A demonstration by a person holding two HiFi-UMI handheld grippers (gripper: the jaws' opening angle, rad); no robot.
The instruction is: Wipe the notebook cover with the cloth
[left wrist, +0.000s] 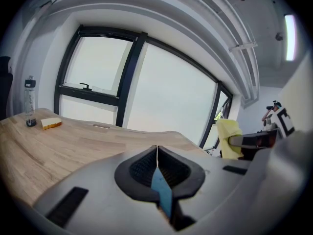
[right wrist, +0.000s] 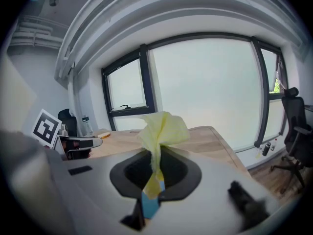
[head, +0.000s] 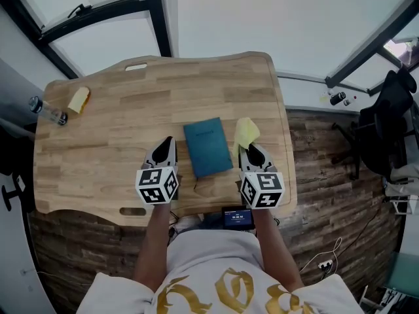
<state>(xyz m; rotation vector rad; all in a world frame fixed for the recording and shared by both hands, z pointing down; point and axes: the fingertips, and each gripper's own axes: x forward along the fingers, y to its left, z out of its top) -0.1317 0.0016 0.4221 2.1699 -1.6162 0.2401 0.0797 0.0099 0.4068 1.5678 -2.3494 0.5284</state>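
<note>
One notebook (head: 207,147) lies flat, its long axis running near to far.

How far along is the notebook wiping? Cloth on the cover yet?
Done: the yellow cloth is picked up, pinched in the jaws of the right gripper. In hand: it is held right of the teal notebook, not on the cover. Left: apparently all the wiping. The left gripper, jaws shut and empty, sits at the notebook's left.
</note>
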